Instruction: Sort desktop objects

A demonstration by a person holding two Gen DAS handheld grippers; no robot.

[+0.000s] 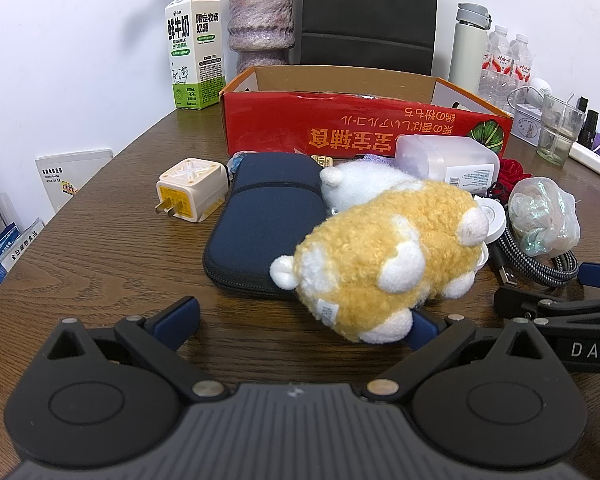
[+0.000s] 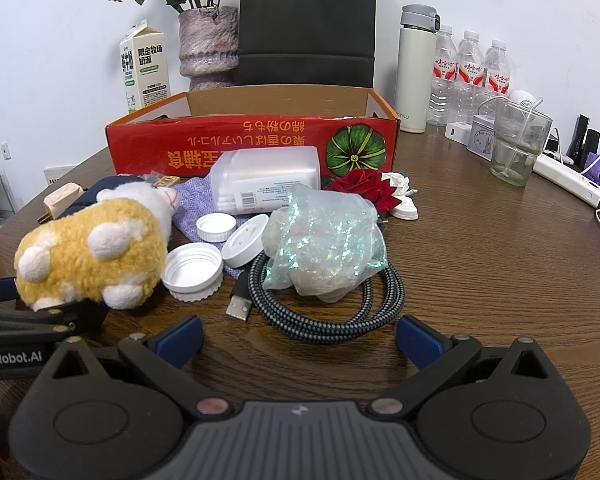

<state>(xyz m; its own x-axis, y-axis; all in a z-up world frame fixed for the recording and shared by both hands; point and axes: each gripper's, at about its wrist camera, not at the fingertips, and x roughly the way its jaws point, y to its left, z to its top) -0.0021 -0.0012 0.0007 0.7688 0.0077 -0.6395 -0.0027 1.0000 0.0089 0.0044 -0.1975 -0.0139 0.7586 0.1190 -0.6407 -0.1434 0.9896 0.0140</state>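
The plush (image 1: 384, 256) covers the left gripper's right fingertip (image 1: 422, 326) and part of the pouch (image 1: 260, 220); box (image 2: 252, 136) contents aren't visible.

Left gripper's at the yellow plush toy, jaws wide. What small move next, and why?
Probably ease the left gripper forward and close on the yellow-and-white plush toy. Its jaws are open, the toy's near end already lies between the fingers, and the red cardboard box waits open behind.
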